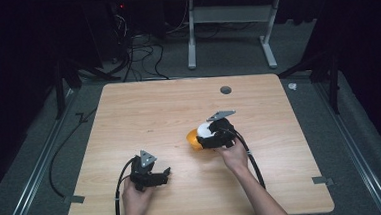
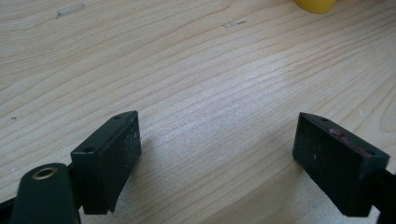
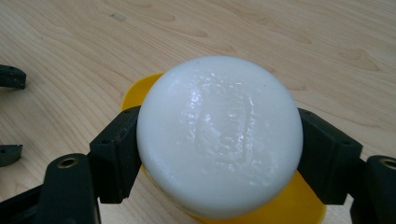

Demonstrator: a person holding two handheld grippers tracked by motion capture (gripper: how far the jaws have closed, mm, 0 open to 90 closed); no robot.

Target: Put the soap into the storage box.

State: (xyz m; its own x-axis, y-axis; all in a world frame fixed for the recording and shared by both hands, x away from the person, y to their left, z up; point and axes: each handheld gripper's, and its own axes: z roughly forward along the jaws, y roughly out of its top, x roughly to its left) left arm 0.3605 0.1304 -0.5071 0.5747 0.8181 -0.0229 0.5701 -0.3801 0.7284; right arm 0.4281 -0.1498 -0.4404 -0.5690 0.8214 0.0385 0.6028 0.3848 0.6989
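The right gripper (image 3: 219, 154) is clamped on one white soap (image 3: 219, 137), a rounded bar pressed between both pads, held over one yellow dish (image 3: 299, 205) whose rim shows under and beside it. In the high view soap (image 1: 205, 130) and dish (image 1: 194, 139) sit a little right of the table's (image 1: 143, 110) middle, with the right gripper (image 1: 211, 136) over them from the near side. The left gripper (image 2: 219, 158) rests low over bare wood near the front left, jaws spread wide with nothing between them; in the high view this left gripper (image 1: 163, 175) is well apart from the dish, and the wood between is bare. One dark round grommet (image 1: 225, 90) lies near the far edge. Two tape pieces (image 1: 74, 199) mark the table's near corners. Behind the table, cables (image 1: 140, 55) trail on the floor beside one white desk frame (image 1: 228, 25).
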